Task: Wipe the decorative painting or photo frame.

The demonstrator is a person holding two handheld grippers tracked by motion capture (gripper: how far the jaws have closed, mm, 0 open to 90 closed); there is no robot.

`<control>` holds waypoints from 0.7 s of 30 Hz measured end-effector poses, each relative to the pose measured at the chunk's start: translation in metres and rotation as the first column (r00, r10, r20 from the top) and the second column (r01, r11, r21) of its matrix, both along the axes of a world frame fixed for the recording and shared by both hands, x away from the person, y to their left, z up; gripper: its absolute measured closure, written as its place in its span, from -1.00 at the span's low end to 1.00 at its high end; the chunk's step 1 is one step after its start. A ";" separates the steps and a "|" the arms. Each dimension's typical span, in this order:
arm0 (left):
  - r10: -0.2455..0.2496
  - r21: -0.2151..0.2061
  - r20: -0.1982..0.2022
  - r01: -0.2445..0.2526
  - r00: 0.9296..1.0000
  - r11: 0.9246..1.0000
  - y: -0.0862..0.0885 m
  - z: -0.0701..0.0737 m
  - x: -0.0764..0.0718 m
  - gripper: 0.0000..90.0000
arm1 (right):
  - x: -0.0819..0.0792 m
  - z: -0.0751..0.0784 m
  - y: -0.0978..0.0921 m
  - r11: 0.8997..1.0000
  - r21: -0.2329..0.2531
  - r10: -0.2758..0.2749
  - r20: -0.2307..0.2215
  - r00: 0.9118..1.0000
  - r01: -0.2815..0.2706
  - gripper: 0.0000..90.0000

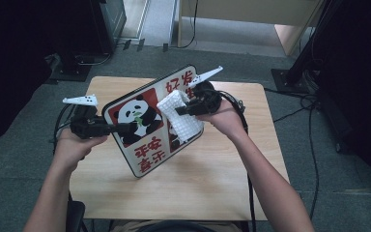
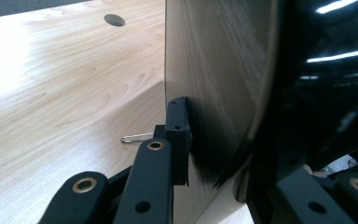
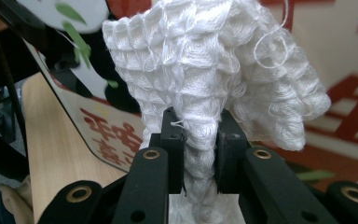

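Observation:
A rounded sign board with a panda picture and red characters stands tilted on its lower edge on the wooden table. My left gripper is shut on the board's left edge. In the left gripper view the wood-grain back of the board sits between the jaws of the left gripper. My right gripper is shut on a white waffle-weave cloth, which lies against the board's printed face. In the right gripper view the bunched cloth is pinched in the right gripper, with the board face behind it.
The table top has a round cable hole, and a small metal wire clip lies by the board's foot. Grey carpet, cables and dark stands surround the table. Bare wood lies in front of the board.

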State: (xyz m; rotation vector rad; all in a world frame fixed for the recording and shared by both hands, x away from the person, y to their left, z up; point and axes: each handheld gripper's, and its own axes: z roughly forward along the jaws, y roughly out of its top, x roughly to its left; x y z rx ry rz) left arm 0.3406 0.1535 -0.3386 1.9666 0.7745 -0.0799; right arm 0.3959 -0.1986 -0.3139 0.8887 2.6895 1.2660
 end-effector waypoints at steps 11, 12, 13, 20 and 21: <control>0.001 0.001 0.006 -0.001 1.000 1.000 0.000 0.000 0.000 0.72 | 0.007 0.039 0.011 1.000 0.002 0.016 0.020 1.000 -0.016 0.72; 0.000 0.000 0.006 0.000 1.000 1.000 0.000 0.000 0.000 0.72 | 0.008 0.048 0.015 1.000 -0.004 0.020 0.034 0.999 -0.020 0.72; 0.000 0.000 0.006 0.000 1.000 1.000 0.000 0.000 0.000 0.72 | 0.008 0.051 0.016 1.000 -0.006 0.020 0.034 0.999 -0.020 0.72; -0.002 -0.004 0.005 0.002 1.000 1.000 0.000 -0.001 0.000 0.72 | 0.010 0.071 0.029 0.999 -0.019 0.034 0.073 0.997 -0.033 0.72; -0.003 -0.004 0.006 0.003 1.000 1.000 0.001 -0.001 0.000 0.72 | 0.011 0.073 0.031 0.999 -0.020 0.035 0.077 0.996 -0.033 0.72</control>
